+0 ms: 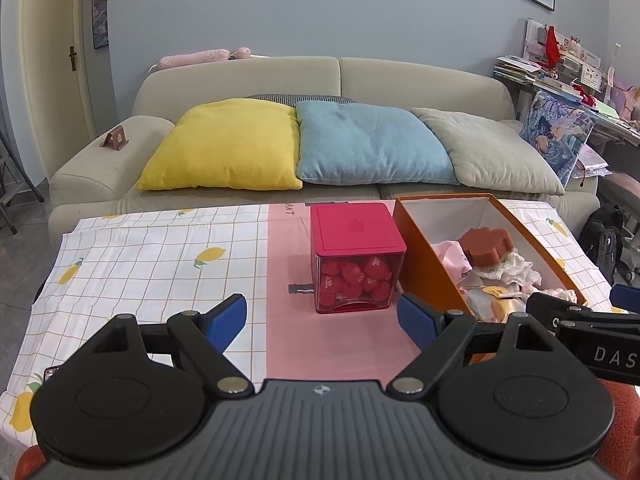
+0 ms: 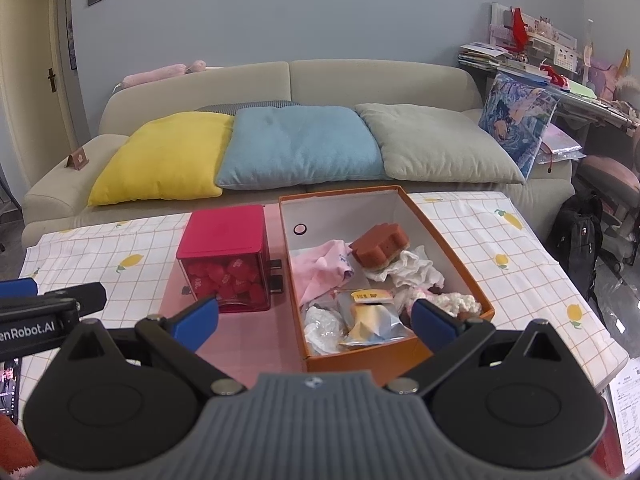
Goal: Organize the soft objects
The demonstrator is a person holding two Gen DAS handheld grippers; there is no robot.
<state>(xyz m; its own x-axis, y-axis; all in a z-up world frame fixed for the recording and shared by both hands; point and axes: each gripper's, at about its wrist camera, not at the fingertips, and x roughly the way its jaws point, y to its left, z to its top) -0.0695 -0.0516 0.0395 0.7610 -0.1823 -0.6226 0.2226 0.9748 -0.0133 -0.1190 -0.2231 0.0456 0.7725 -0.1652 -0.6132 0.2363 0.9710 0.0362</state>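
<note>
I hold both tools above the near edge of the table, and I take the orange box (image 2: 448, 240) as my landmark. My left gripper (image 1: 322, 318) has its blue pads spread wide with nothing between them; it hovers just left of the box, facing the red-lidded container (image 1: 356, 258) that stands beside the box's left wall. My right gripper (image 2: 316, 318) is spread wide and empty too, lined up over the box's near end.

The soft things all lie inside the box: a brown sponge (image 2: 380, 246) toward the middle, a pink cloth (image 2: 322, 266) to its left, a crumpled white tissue (image 2: 416, 270) just under the sponge, a fluffy white-and-pink piece (image 2: 448, 302) at the near right corner, and foil packets (image 2: 372, 320) at the near end.

Risks as I judge them: the pile is tangled, so closing on the cloth may drag the tissue or sponge along. The packets look slick and could slip from the pads. The box is light card; a finger catching its near wall could shove it into the container. My two tools hang close together, so they could knock each other.

My count: one box, one container, one sponge, one cloth, one tissue, one fluffy piece, at least two packets. Behind the box, on the sofa (image 1: 440, 76), I count four cushions.
</note>
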